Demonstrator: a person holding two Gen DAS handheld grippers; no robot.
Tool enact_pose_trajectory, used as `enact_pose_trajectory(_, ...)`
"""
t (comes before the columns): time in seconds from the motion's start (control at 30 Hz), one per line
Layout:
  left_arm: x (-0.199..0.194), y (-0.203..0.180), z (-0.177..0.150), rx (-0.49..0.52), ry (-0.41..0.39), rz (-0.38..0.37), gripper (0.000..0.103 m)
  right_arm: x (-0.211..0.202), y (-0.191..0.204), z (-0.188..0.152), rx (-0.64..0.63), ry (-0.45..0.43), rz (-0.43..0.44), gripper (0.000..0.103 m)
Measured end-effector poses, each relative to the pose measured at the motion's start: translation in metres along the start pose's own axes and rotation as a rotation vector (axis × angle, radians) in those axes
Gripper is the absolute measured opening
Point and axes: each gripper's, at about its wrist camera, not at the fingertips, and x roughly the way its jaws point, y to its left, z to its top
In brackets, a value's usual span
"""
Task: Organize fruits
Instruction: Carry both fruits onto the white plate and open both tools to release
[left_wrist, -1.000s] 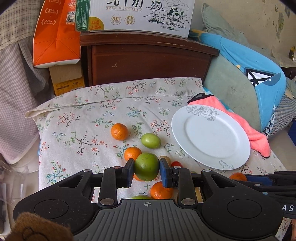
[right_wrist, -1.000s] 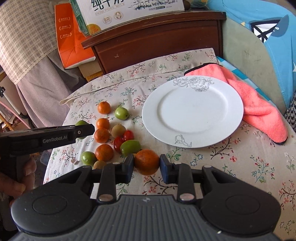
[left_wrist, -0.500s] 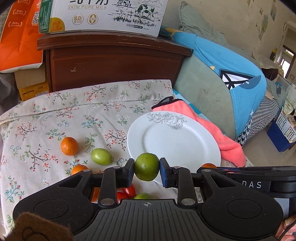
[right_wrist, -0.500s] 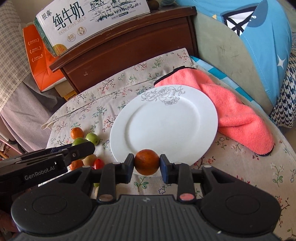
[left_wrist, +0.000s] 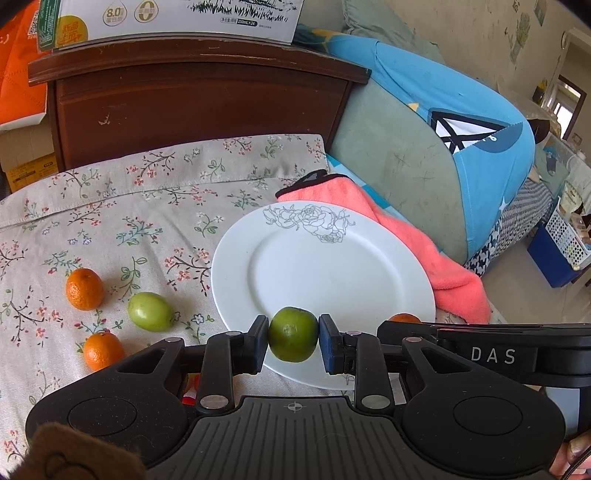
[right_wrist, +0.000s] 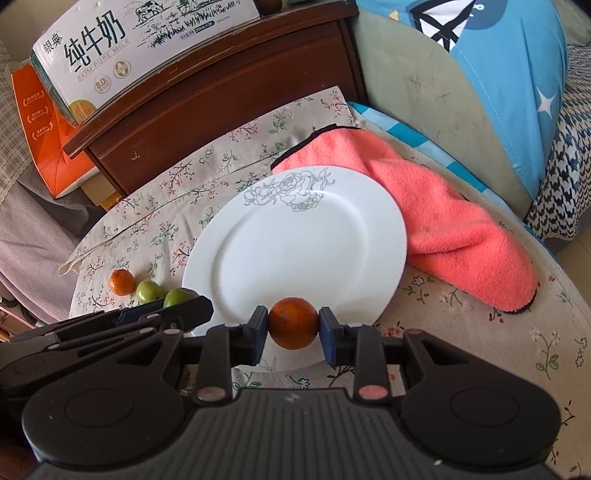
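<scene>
My left gripper is shut on a green fruit and holds it over the near edge of the white plate. My right gripper is shut on an orange tangerine, also over the near edge of the plate. The plate has nothing on it. The right gripper's body shows at the right of the left wrist view, with its tangerine peeking above it. The left gripper and its green fruit show at the left of the right wrist view.
On the floral cloth left of the plate lie two tangerines, a green fruit and something red under my left gripper. A pink towel lies right of the plate. A dark wooden cabinet stands behind.
Both grippers have lifted their fruits from the pile on the cloth and moved right and forward to the plate's near edge.
</scene>
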Motion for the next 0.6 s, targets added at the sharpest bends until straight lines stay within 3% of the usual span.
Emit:
enact_pose_trajectory(0.27, -0.009, 0.0, 0.003, -0.008, -0.019, 0.005, 0.033, -0.004, -0.001, 0.003, 0.019, -0.032, -0.006, 0.033)
enact_pose_trajectory(0.33, -0.013, 0.004, 0.003, -0.019, -0.024, 0.013, 0.038, -0.006, -0.001, 0.003, 0.019, -0.036, 0.0, 0.034)
enact_pose_trajectory(0.4, -0.018, 0.008, 0.004, -0.032, -0.027, 0.036, 0.05, -0.008, 0.002, 0.003, 0.012, -0.042, 0.006, 0.034)
enact_pose_trajectory(0.6, -0.03, 0.023, 0.002, -0.05, -0.018, 0.093, 0.065, -0.011, 0.012, -0.001, -0.034, -0.038, 0.028, 0.037)
